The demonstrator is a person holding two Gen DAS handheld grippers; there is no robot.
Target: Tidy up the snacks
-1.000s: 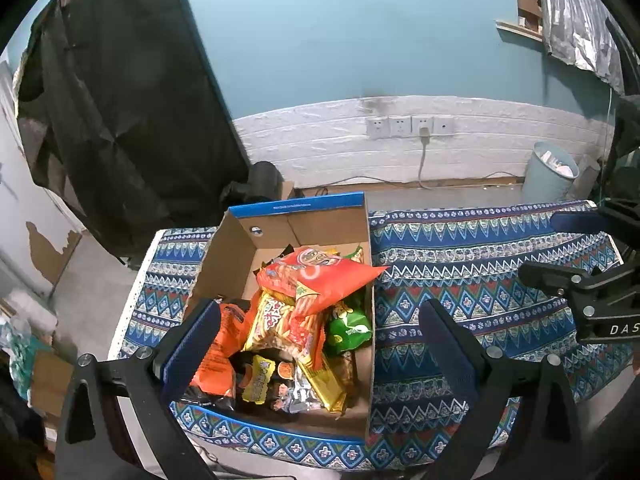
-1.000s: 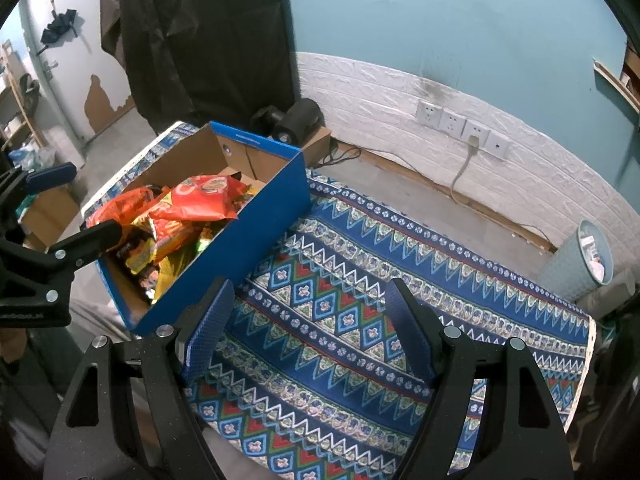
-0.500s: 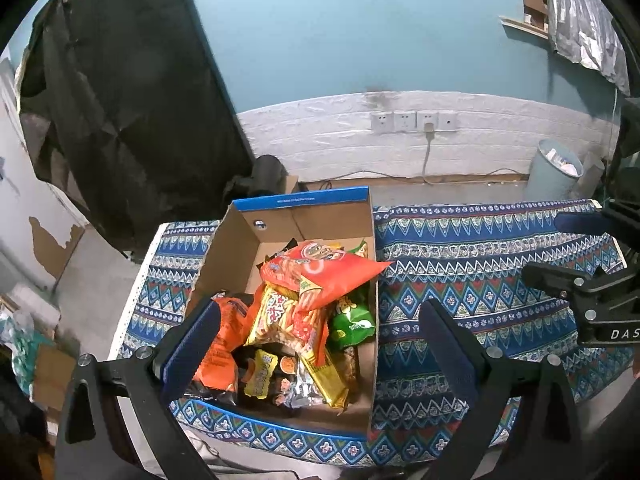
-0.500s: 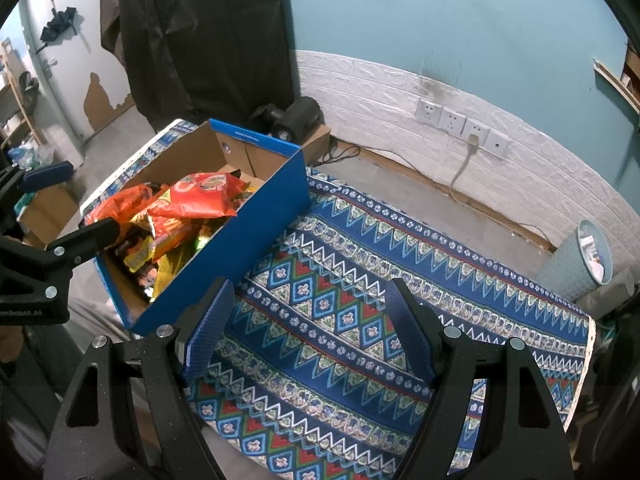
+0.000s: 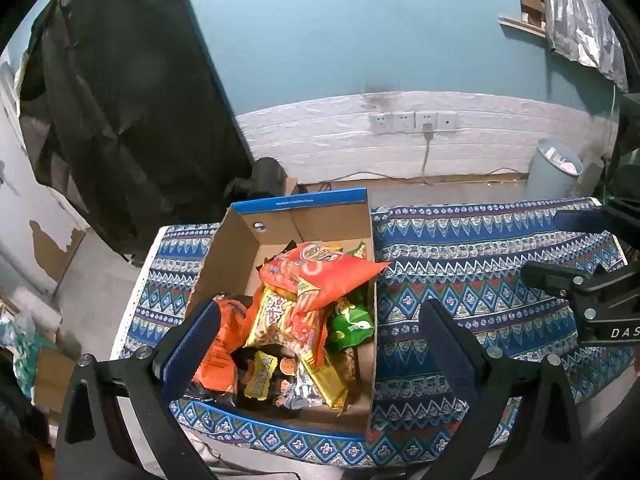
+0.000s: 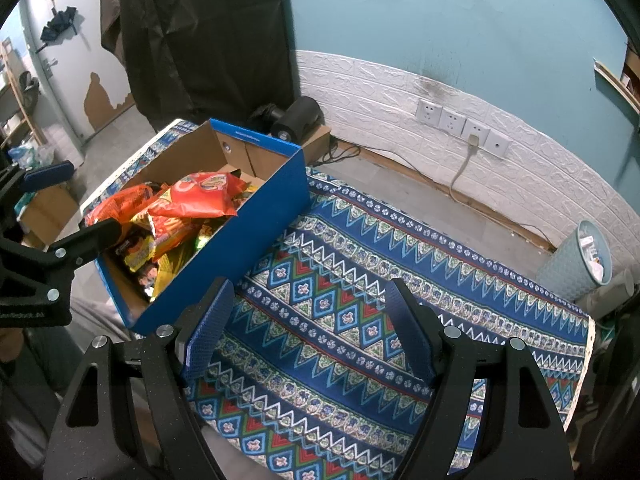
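Observation:
A blue cardboard box stands on the left part of a table with a patterned blue cloth. It holds several snack bags, with a large orange bag on top, a yellow-red bag and a green bag below. My left gripper is open and empty, above the near end of the box. My right gripper is open and empty, above bare cloth right of the box. The orange bag shows there too.
A pale blue waste bin stands on the floor at the far right, also in the right wrist view. Wall sockets with a plugged cable lie behind. A black cloth hangs at the left. A black device sits behind the box.
The left wrist view has shifted slightly: the box now sits a little lower and nearer the jaws. The right gripper has barely moved. Both stay open.

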